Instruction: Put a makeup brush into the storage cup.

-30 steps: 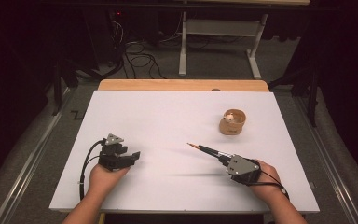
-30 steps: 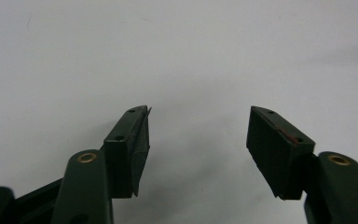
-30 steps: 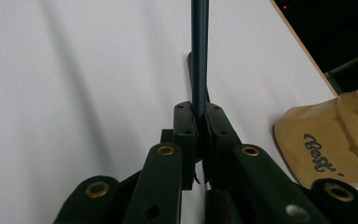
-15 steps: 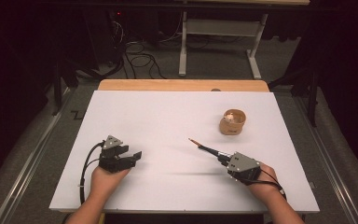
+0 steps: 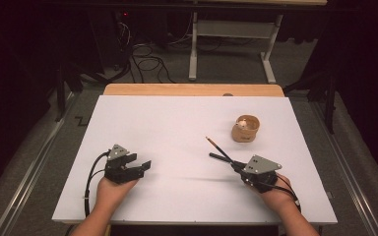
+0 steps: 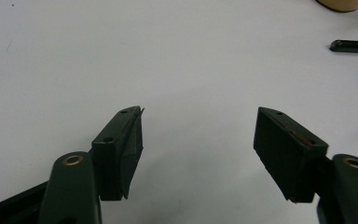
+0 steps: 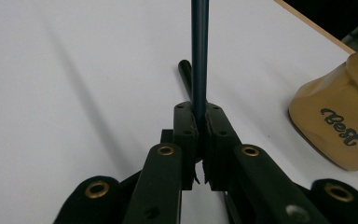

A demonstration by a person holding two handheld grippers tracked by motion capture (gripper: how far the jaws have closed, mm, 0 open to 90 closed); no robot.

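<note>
A white table top [image 5: 177, 128] carries both grippers near its near edge, well apart from each other. The right gripper [image 5: 215, 148], at the near right and borne by the person's right hand [image 5: 275, 194], has its jaws pressed together on a slender dark pencil [image 5: 216, 147]; in the right gripper view the pencil [image 7: 199, 51] rises straight out from between the closed pads and runs away from the camera. In the high view the pencil slants up and to the left from the jaws, its brownish tip free of the table's other things and pointing toward the far left. A second thin black rod [image 5: 220, 158] lies just beside the pencil, close under it; whether it touches the pencil cannot be told. A tan paper cup [image 5: 245, 129] with dark lettering on its side stands upright to the far right of the pencil, near it but apart, with a pale object inside that is too small to identify; the cup [image 7: 338, 126] appears at the right of the right gripper view. The left gripper [image 5: 146, 165], at the near left in the person's left hand [image 5: 110, 189], has its jaws spread and has just been opening further, with only bare table between the pads [image 6: 130, 144]. A black cable [image 5: 89, 182] loops from it toward the near edge.
</note>
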